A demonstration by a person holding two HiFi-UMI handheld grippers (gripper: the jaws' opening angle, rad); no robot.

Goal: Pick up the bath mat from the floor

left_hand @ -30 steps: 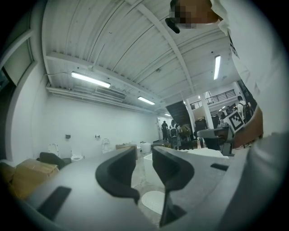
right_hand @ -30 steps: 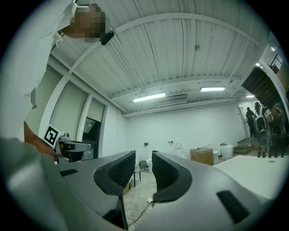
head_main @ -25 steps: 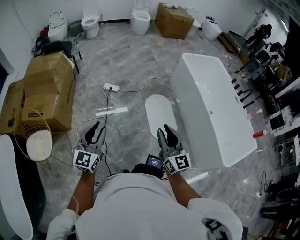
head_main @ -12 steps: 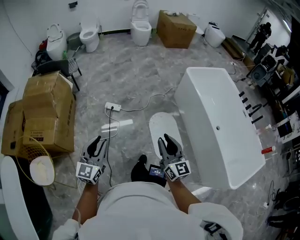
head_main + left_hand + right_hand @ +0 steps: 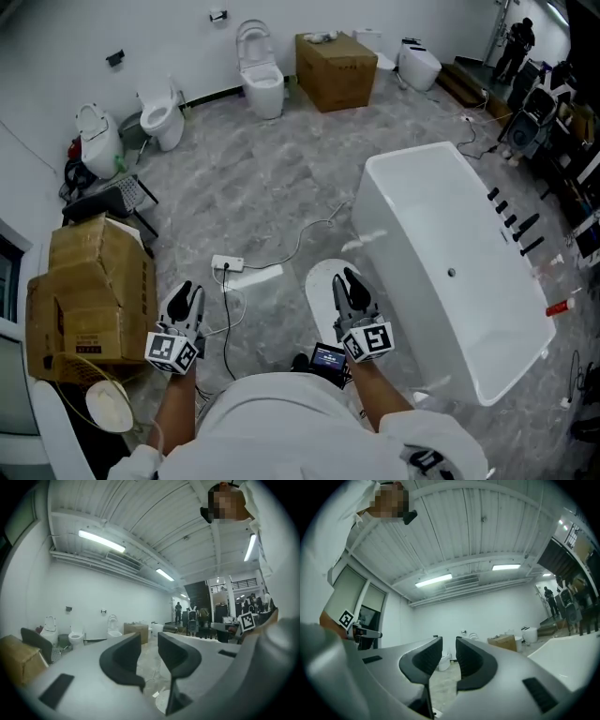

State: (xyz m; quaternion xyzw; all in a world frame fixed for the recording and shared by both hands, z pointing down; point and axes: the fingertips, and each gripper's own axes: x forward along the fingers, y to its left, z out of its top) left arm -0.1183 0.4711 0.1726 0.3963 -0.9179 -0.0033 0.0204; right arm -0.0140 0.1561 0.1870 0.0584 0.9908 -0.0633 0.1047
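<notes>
The bath mat (image 5: 320, 289) is a white oval lying flat on the grey marble floor beside the bathtub. In the head view my right gripper (image 5: 346, 279) is held above the mat's right part, pointing forward. Its jaws are closing, with a narrow gap and nothing between them (image 5: 449, 644). My left gripper (image 5: 185, 292) hangs well to the left of the mat, over bare floor near a cable. Its jaws stand apart and empty in the left gripper view (image 5: 149, 641). Both gripper views look out level across the room, not down at the mat.
A white bathtub (image 5: 450, 262) stands right of the mat. A power strip (image 5: 228, 265) with cables and a white strip (image 5: 258, 277) lie left of it. Cardboard boxes (image 5: 94, 291) stand at the left. Toilets (image 5: 258, 80) and another box (image 5: 336, 67) line the far wall.
The head view has swung, so the room sits differently in frame. Both grippers stay low in front of the person. The right jaws have narrowed a little.
</notes>
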